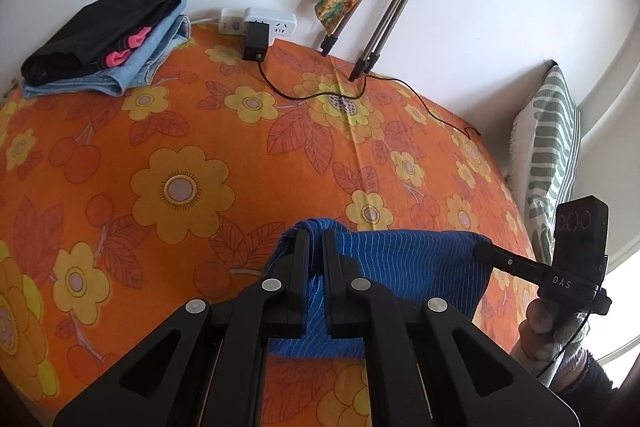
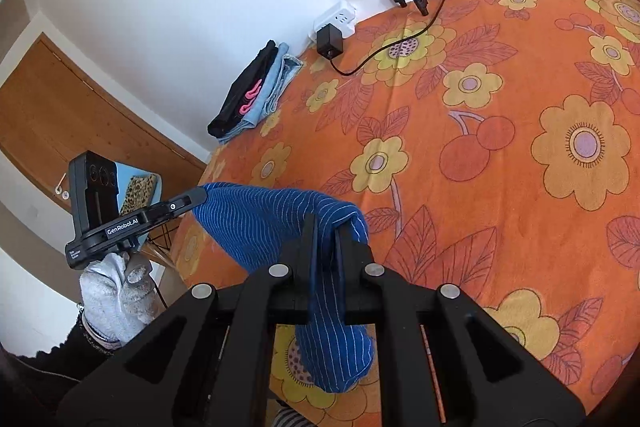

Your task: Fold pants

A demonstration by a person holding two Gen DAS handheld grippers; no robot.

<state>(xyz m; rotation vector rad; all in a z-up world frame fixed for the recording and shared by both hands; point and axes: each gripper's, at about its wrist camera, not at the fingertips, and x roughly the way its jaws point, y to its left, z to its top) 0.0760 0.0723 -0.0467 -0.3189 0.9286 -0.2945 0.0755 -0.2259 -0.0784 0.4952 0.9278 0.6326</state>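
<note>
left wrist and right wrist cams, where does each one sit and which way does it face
Left wrist: sits on the left gripper, facing along its fingers over the orange floral bedspread toward the wall; the right gripper and its hand show at right.
Right wrist: sits on the right gripper, facing across the bed; the left gripper and a gloved hand show at left.
Shared: blue striped pants held by both, folded clothes stack, power strip, tripod legs.
</note>
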